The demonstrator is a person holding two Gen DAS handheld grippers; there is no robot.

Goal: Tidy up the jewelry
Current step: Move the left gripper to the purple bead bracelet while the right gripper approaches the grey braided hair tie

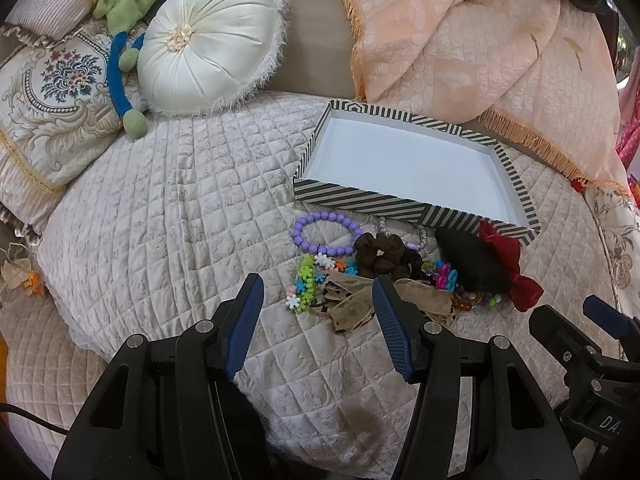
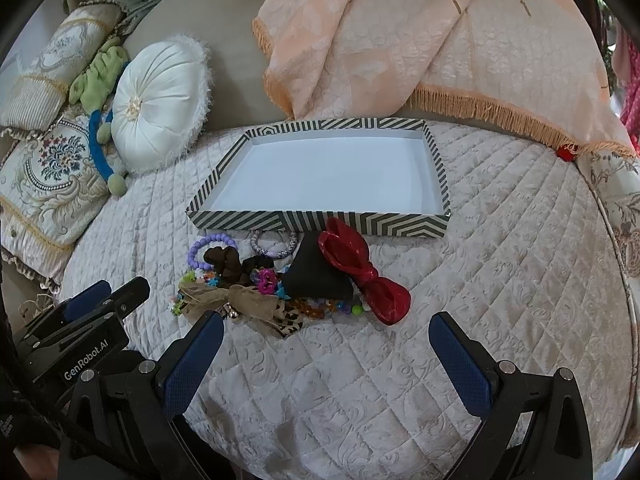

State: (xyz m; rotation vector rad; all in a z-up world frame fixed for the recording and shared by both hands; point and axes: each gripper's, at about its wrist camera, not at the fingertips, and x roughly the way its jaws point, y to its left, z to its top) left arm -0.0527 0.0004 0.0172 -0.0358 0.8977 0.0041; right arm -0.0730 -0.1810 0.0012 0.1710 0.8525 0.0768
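Jewelry pile [image 2: 280, 284] lies on quilted beige bedspread [image 2: 460, 280], just in front of the near wall of a striped tray [image 2: 316, 222]. Tray interior is white and holds nothing.

Pile contents, left to right in the right wrist view: purple bead bracelet [image 2: 196, 254], brown scrunchie [image 2: 226, 266], tan lace bow [image 2: 244, 300] with a leopard-print tail, black fabric piece [image 2: 316, 276], red bow [image 2: 360, 268]. A silver-lilac beaded bangle [image 2: 276, 244] sits between the pile and the tray wall, close to the wall; contact cannot be confirmed from either view. Small multicolour plastic beads and flower clips [image 1: 310, 284] are mixed under and around the larger items; individual pieces are too tangled to separate.

Left gripper [image 1: 318, 292]: fingers spread apart, gripping nothing, tips above the near edge of the pile. Its right finger [image 1: 394, 324] overlaps the tan lace bow in the left wrist view; whether it touches the fabric is unclear.

Right gripper [image 2: 326, 340]: fingers wide apart, gripping nothing, hovering over bare bedspread just short of the pile, with the red bow ahead between the tips.

Background: round white cushion [image 2: 156, 108] to the left of the tray, embroidered pillow [image 2: 52, 176] further left, peach fringed throw [image 2: 440, 40] draped behind the tray.
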